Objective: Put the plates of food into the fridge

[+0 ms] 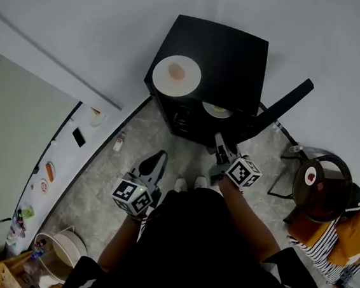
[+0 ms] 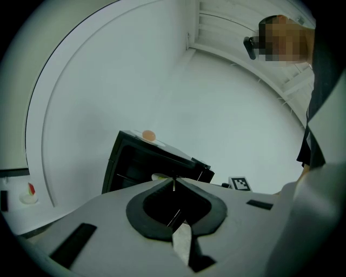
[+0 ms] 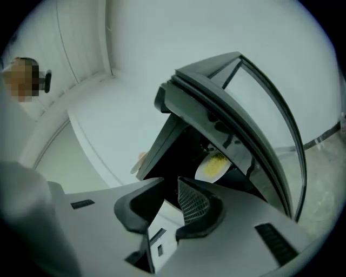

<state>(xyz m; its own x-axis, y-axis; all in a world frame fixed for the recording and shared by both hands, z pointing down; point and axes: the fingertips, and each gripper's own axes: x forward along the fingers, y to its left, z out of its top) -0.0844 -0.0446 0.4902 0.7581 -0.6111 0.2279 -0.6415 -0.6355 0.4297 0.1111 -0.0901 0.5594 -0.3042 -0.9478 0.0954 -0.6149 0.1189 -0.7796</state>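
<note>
Plate of pinkish food point(image 1: 176, 75) sits on top of the black mini fridge point(image 1: 231, 53), not yet inside. A second plate with yellow food point(image 1: 217, 110) already rests on a shelf within, beside the open door point(image 1: 279, 109). The right gripper point(image 1: 219, 142), jaws parted and empty, is just before the opening. The left gripper point(image 1: 160, 158), jaws pressed together on nothing, is nearer the person. Likely risks: a thin rim pinch lets the top plate tilt and spill, or it knocks the plate inside.

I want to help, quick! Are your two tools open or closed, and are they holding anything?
Left tool: closed, holding nothing.
Right tool: open, holding nothing.
</note>
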